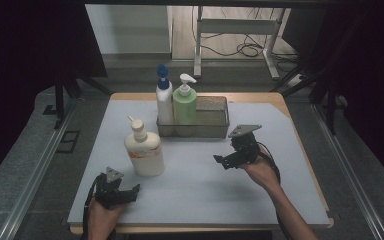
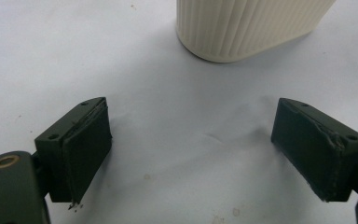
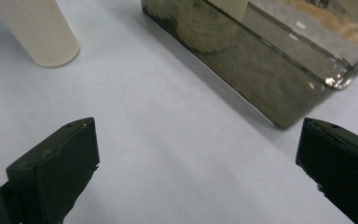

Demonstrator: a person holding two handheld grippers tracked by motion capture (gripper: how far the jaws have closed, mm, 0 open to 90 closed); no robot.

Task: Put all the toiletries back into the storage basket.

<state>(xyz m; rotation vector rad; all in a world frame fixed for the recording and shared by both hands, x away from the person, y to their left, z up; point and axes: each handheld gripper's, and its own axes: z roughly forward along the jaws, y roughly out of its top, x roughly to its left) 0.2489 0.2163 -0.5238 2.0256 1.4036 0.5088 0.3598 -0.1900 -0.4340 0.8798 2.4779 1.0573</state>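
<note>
Cream pump bottle stands upright on the worktop at eleven o'clock of centre, near the left claw. Both claws, the right included, gape empty. Its ribbed plastic body looks stiff, probably slippery and fairly heavy; grip across the lower body.

In the left gripper view, the top edge cuts off the cream bottle, so just its ribbed bottom shows. In the right gripper view, the clear tray runs off the top right corner, and things inside it are blurry. In the high view, the bottle's label is too small to read.
</note>
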